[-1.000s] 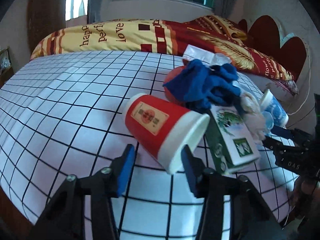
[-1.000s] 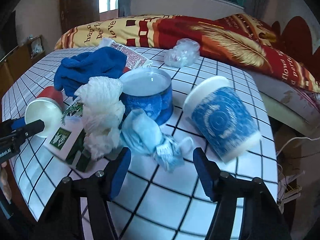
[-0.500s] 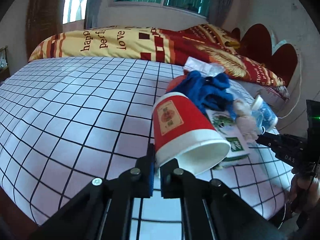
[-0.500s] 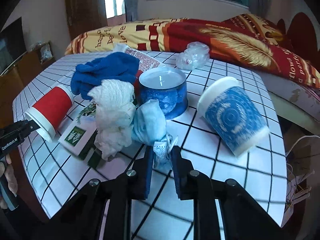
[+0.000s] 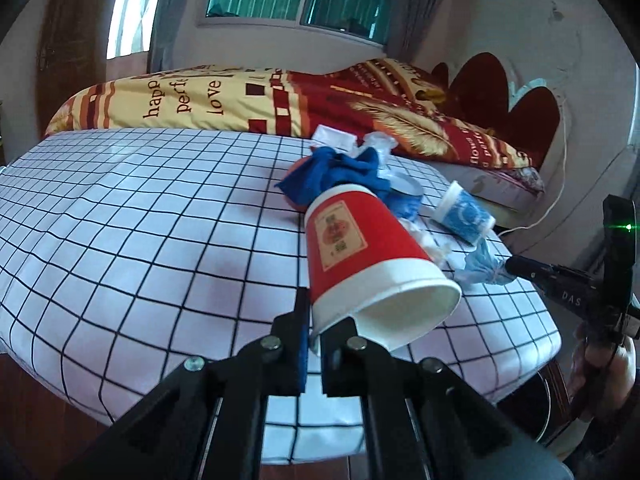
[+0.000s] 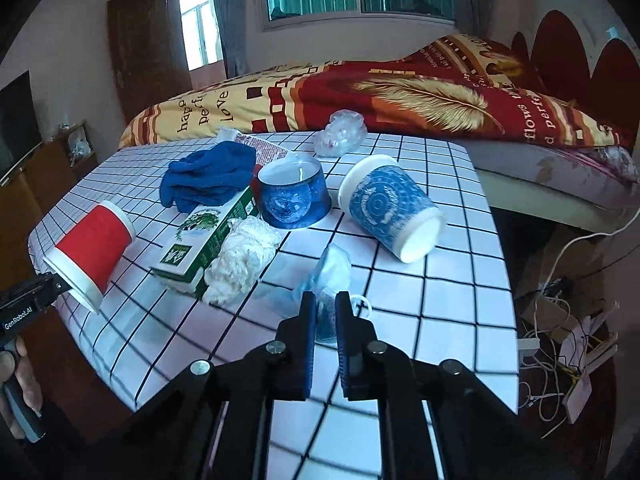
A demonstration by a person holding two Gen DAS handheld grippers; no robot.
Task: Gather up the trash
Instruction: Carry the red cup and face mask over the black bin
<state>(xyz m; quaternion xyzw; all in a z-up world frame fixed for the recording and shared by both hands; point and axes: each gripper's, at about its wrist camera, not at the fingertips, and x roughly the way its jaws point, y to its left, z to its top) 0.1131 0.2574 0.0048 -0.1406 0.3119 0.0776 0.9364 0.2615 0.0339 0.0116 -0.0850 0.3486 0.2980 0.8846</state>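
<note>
The left tongs point(image 5: 315, 334) pinch the rim of the red paper cup point(image 5: 360, 254), one finger outside the wall and one inside the mouth, and the cup hangs tilted with its open end toward the camera, above the checked bench point(image 5: 140, 240). The right tongs point(image 6: 325, 322) are pressed together on a crumpled pale-blue wad point(image 6: 330, 280), seemingly a mask or wrapper, at the near edge of the bench. The other trash lies clustered on the cloth: a green carton point(image 6: 208, 236), a white crumpled tissue point(image 6: 242, 258) just beside it, a blue bowl-shaped tub point(image 6: 294, 194), a tipped blue paper cup point(image 6: 392, 212), a blue cloth point(image 6: 208, 178) and a clear plastic ball point(image 6: 340, 134) toward the bed point(image 6: 400, 100). No bin shows in either view. The rim grip looks thin; a quick swing could likely let the cup pivot or slip out. The wad is soft and only partly caught, so loose ends may snag the tissue or drop free on the way.
</note>
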